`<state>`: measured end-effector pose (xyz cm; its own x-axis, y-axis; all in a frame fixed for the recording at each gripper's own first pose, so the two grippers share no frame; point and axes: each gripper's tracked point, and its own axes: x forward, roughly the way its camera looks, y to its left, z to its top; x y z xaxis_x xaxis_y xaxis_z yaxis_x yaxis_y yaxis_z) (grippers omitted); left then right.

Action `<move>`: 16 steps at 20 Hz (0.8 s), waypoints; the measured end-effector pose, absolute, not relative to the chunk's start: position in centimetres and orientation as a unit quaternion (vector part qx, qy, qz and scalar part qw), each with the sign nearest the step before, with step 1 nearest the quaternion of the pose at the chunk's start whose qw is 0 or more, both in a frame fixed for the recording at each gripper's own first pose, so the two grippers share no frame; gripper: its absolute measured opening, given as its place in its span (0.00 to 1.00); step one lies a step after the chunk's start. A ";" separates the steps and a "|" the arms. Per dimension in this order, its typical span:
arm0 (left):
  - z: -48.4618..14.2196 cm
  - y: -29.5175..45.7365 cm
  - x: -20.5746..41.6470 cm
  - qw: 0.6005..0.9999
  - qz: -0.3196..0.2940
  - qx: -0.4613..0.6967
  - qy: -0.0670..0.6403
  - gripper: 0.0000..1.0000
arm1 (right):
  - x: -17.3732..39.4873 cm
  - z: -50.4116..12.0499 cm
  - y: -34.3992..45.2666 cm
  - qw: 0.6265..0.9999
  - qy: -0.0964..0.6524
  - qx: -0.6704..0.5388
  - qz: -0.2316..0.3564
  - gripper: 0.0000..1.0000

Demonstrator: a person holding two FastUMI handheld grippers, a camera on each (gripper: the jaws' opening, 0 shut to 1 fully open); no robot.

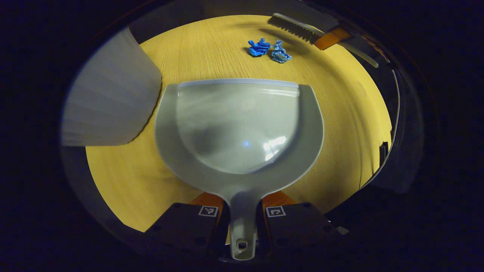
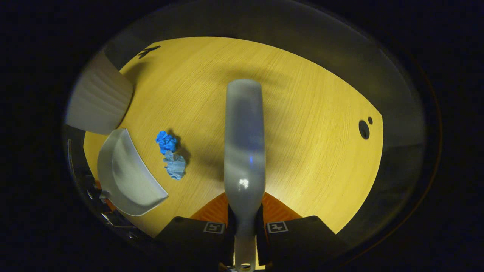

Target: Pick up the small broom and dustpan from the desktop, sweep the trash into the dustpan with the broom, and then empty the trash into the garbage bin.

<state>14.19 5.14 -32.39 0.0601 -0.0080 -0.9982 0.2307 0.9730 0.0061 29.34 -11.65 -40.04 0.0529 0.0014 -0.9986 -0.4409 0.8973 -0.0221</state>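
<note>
My left gripper (image 1: 242, 213) is shut on the handle of the grey dustpan (image 1: 238, 128), whose lip faces two crumpled blue paper scraps (image 1: 268, 50) farther out on the yellow desktop (image 1: 348, 113). Beyond the scraps I see the small broom (image 1: 298, 29), bristles down, held by the other gripper. In the right gripper view, my right gripper (image 2: 245, 223) is shut on the grey broom (image 2: 244, 143), which runs straight ahead above the desk. The blue scraps (image 2: 172, 155) lie to its left, between the broom and the dustpan (image 2: 126, 173).
A pale ribbed garbage bin (image 1: 109, 94) stands at the left of the dustpan, and the same bin (image 2: 100, 102) sits at the far left in the right gripper view. Two dark holes (image 2: 364, 129) mark the desktop (image 2: 310, 143) at the right. The desk edge curves round both views.
</note>
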 end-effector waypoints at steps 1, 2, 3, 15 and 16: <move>-32.4 5.3 14.4 0.720 -0.087 0.088 0.683 0.30 | 29.9 -40.5 -11.6 0.698 0.673 -0.180 0.169 0.26; -32.4 5.3 14.9 0.719 -0.092 0.095 0.683 0.30 | 30.0 -41.0 -11.2 0.686 0.678 -0.191 0.181 0.26; -32.4 5.4 15.2 0.716 -0.096 0.101 0.684 0.30 | 30.5 -41.1 -10.9 0.682 0.676 -0.201 0.194 0.26; -32.8 4.7 17.0 0.728 -0.132 0.123 0.661 0.30 | 21.8 -40.7 -3.8 0.544 0.702 -0.218 0.404 0.26; -33.1 4.6 16.9 0.734 -0.133 0.118 0.656 0.30 | 20.1 -39.7 -3.3 0.523 0.716 -0.195 0.419 0.27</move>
<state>16.90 4.63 -33.10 0.1041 -0.0403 -0.9937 0.3511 0.9363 -0.0012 20.05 -3.31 -39.72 -0.3764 0.1595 -0.9126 -0.7179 0.5724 0.3962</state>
